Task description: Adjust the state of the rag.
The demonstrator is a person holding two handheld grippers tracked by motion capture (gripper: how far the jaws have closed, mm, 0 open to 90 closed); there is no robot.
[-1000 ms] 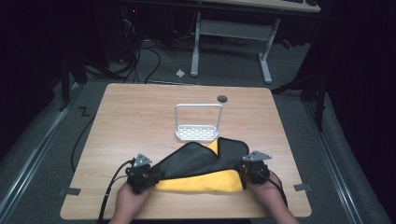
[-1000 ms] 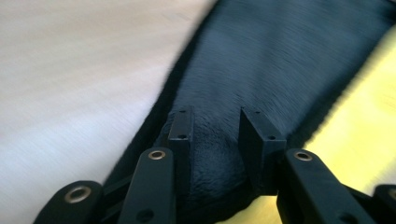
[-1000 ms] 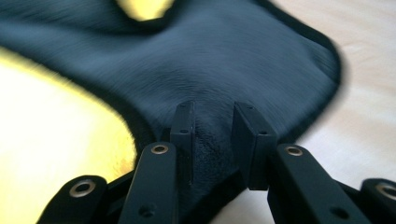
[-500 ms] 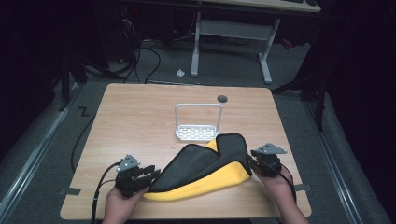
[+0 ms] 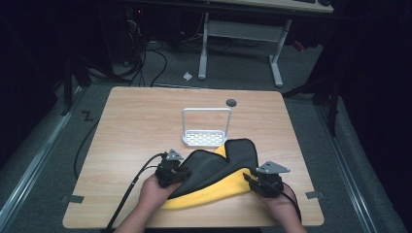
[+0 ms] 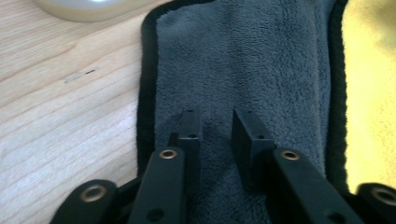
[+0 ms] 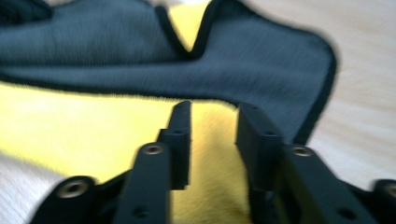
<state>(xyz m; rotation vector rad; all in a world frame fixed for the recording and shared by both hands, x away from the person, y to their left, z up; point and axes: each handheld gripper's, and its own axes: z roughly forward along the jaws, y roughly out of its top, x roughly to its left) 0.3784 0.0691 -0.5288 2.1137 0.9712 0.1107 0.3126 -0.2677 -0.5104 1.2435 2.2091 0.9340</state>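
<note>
A: Starting at the left tongs (image 6: 215, 119): jaws parted by a narrow gap and just been closing. Tips lying over the grey pile of the cloth (image 6: 243, 60), with plain grey showing through the gap and nothing pinched between the pads.

B: Agreed. Then the right tongs (image 7: 212, 112): jaws apart, wider, just been opening. Yellow fleece visible between them, not clamped.

A: Looks loose on both sides, then. And the cloth itself?

B: Two-faced: dark grey on one side, bright yellow on the other, bound all round with a black hem. Fluffy, short-piled. Folded roughly over itself, with the grey flap on top and a yellow band left bare along the near edge. One small yellow wedge peeking out at the far fold.

A: Placed where?

B: Lying on the near half of the wooden table (image 5: 136, 121), between the two tongs, left tongs at its left end, right tongs at its right end. Far corner just touching or overlapping the white rack (image 5: 206, 139); hard to say which.

A: Anything farther out?

B: Behind the rack, a dark round hole (image 5: 231, 102) in the tabletop. Grey tape tabs (image 5: 72, 198) at the near corners.
</note>
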